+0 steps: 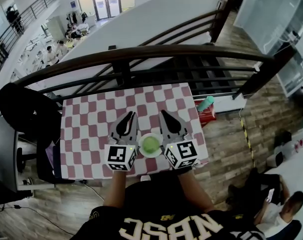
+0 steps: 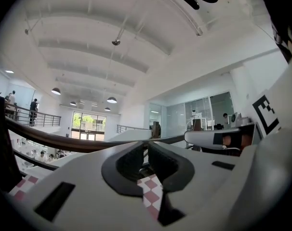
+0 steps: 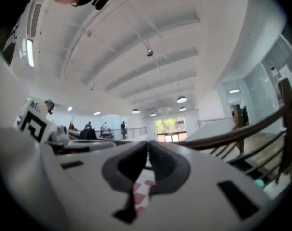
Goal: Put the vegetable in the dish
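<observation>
A round green vegetable point(image 1: 150, 144) lies in a small white dish point(image 1: 141, 150) near the front edge of the red-and-white checked table point(image 1: 91, 124). My left gripper point(image 1: 128, 116) rests on the cloth just left of the dish, and my right gripper point(image 1: 164, 115) rests just right of it. Both point away from me, past the dish. In the left gripper view the left gripper point(image 2: 147, 147) has its jaws together with nothing between them, only checked cloth below. The right gripper view shows the right gripper point(image 3: 148, 147) the same way, shut and empty. Neither gripper view shows the dish.
A dark curved handrail point(image 1: 141, 54) runs just beyond the table's far edge, with a drop to a lower floor behind it. A black chair point(image 1: 26, 114) stands at the table's left. A red box with a teal bottle point(image 1: 206, 104) sits off the right side.
</observation>
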`<state>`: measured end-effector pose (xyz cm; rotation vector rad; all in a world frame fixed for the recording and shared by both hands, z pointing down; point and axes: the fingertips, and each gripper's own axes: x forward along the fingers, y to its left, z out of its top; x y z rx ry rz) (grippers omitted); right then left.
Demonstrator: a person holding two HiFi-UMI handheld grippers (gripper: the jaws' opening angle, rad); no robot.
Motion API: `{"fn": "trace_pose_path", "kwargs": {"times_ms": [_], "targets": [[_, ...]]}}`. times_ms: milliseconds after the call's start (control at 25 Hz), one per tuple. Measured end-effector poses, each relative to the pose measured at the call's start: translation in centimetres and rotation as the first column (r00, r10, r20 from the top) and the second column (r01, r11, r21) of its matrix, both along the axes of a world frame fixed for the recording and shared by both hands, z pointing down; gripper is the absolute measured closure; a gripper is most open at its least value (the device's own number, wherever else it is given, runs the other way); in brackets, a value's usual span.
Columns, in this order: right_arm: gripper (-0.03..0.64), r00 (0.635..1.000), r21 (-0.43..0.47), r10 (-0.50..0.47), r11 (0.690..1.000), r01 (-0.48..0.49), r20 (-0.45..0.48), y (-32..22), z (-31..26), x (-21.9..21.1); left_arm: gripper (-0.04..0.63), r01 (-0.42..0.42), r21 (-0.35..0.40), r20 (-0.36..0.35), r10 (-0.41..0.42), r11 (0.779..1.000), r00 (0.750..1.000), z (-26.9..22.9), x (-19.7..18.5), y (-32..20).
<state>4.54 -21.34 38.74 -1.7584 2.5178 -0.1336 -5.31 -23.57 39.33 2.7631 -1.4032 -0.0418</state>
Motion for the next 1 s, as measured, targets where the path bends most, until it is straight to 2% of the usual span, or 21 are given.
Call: {"fn": "trace_pose_path", "kwargs": {"times_ms": [80,280,600,1000], "targets": [[0.594,1.000,0.005,0.000,1.000,0.000,-0.014,0.3,-0.2,-0.3,0.561,0.002,0.006,0.029,-0.002,1.000,1.000,0.1,0.1,0.3],[0.594,1.000,0.007,-0.007,1.000,0.007,-0.020,0.6,0.0,-1.1,0.569,-0.004,0.037,0.088,0.001,0.999,0.996,0.4,0.3,0.9],[0.594,0.999,0.005,0.003,1.000,-0.003,-0.039,0.9,0.2,-1.3,0.569,-0.076,0.051,0.056,0.073,0.996,0.996,0.5,1.3,2.1],[0.594,0.998,-0.023,0.001,1.000,-0.002,-0.056,1.8,0.7,-1.0,0.569,-0.063,0.013,0.045,0.062,0.998,0.997,1.6,1.4,2.7]]}}
